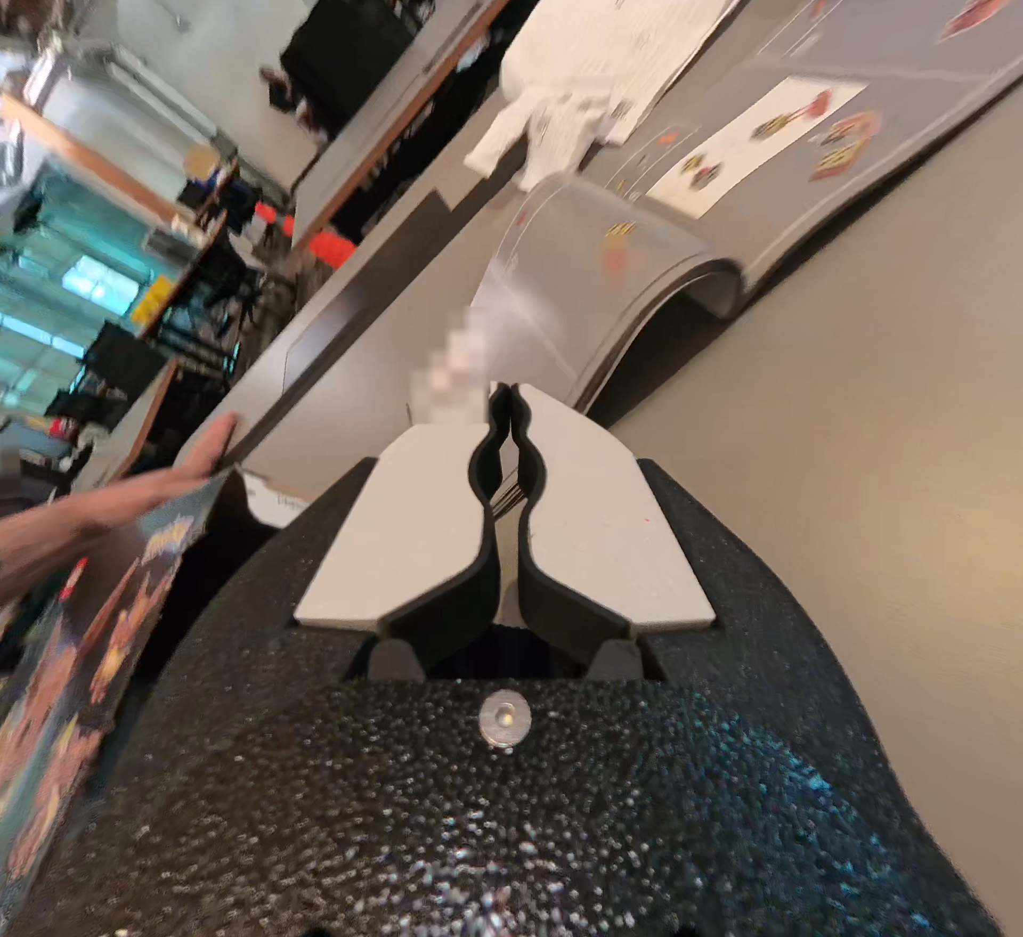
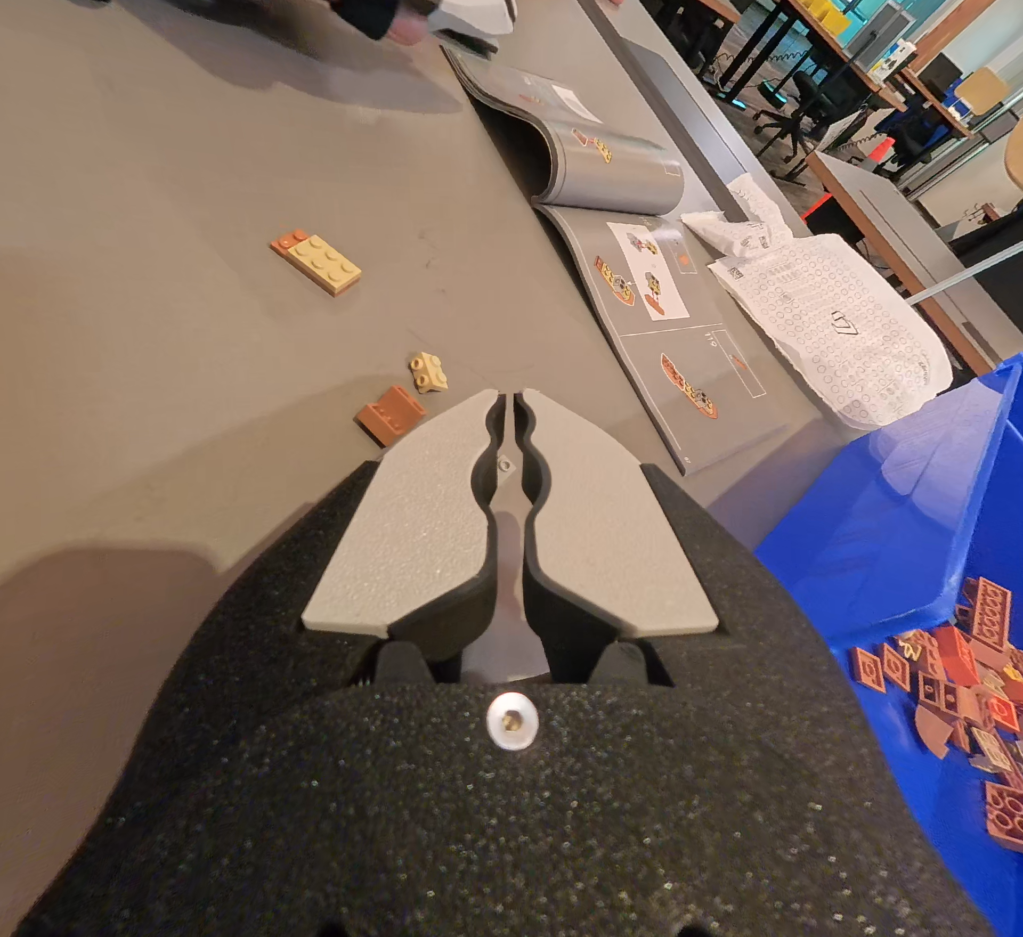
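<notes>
Right gripper (image 2: 510, 397) hangs over the grey counter (image 2: 166, 384), tips nearly together with nothing pinched. A small grey stud piece (image 2: 505, 464) lies on the counter between the fingers. At its 10 o'clock sit a tan bracket brick (image 2: 427, 372) and a brown brick (image 2: 390, 413). Left gripper (image 1: 510, 388) is closed by the open booklet (image 1: 636, 268).

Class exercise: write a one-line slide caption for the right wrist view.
Right gripper nearly shut over a grey table, beside a brown brick and tan brick, open instruction booklet beyond.
</notes>
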`<state>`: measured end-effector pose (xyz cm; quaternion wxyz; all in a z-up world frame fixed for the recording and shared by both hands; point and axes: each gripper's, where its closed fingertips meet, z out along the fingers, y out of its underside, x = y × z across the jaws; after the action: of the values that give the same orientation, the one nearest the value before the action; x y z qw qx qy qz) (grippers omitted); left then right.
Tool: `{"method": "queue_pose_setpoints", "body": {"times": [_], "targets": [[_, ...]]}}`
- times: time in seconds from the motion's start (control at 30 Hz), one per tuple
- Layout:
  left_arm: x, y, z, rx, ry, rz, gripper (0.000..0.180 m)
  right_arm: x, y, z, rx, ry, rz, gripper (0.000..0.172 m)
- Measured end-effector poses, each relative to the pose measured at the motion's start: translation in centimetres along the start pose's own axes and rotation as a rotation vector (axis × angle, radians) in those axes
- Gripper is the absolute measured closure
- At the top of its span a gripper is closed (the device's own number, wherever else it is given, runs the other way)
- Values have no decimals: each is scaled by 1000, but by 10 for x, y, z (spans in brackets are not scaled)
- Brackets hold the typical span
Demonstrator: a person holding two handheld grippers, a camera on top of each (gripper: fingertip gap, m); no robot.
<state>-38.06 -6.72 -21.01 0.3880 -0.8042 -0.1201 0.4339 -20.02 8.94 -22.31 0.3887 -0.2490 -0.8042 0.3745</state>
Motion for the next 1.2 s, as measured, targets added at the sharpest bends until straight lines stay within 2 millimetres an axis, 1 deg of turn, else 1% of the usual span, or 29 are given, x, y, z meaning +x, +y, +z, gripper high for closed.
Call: {"method": "queue_pose_setpoints", "body": {"times": [0.1, 0.17, 0.2, 0.23, 0.3, 0.33, 0.37, 0.4, 0.47, 0.5, 0.57, 0.6, 0.67, 0.77, 0.87, 1.2], "targets": [[22, -25, -24, 123, 50, 38, 180, 1, 1, 0, -2, 1, 5, 169], [44, -33, -40, 145, 120, 3, 180, 1, 1, -1, -2, 0, 9, 169], [60, -34, -48, 128, 195, -52, 180, 1, 1, -1, -2, -1, 10, 169], [78, -33, -58, 86, 297, -147, 180, 1, 1, -1, -3, -1, 9, 169], [113, -42, -87, 39, 520, -344, 180, 1, 2, 0, -6, 0, 9, 169], [127, -46, -99, 24, 616, -397, 180, 1, 2, 0, -8, -2, 9, 169], [135, -47, -105, 4, 649, -414, 179, 1, 2, 1, -10, -3, 9, 169], [138, -44, -106, -26, 636, -401, 170, 0, 2, 1, -11, -5, 7, 169], [145, -33, -102, -99, 633, -337, 164, -1, 2, 1, -12, -5, -1, 169], [151, -29, -101, -132, 662, -324, 159, -1, 2, 1, -13, -3, -5, 169], [161, -25, -100, -176, 716, -310, 155, -1, 2, 1, -13, -1, -5, 169], [162, -25, -98, -182, 720, -296, 153, 0, 2, 0, -12, 0, 0, 169], [165, -27, -96, -179, 730, -281, 153, 1, 2, 0, -10, -2, 10, 169], [167, -24, -95, -205, 738, -265, 156, 0, 2, 0, -10, -4, 10, 169], [167, -24, -94, -206, 736, -266, 159, -1, 2, 1, -13, -6, -1, 169], [166, -23, -92, -211, 721, -262, 160, -3, 2, 2, -18, -8, -14, 169]]}}
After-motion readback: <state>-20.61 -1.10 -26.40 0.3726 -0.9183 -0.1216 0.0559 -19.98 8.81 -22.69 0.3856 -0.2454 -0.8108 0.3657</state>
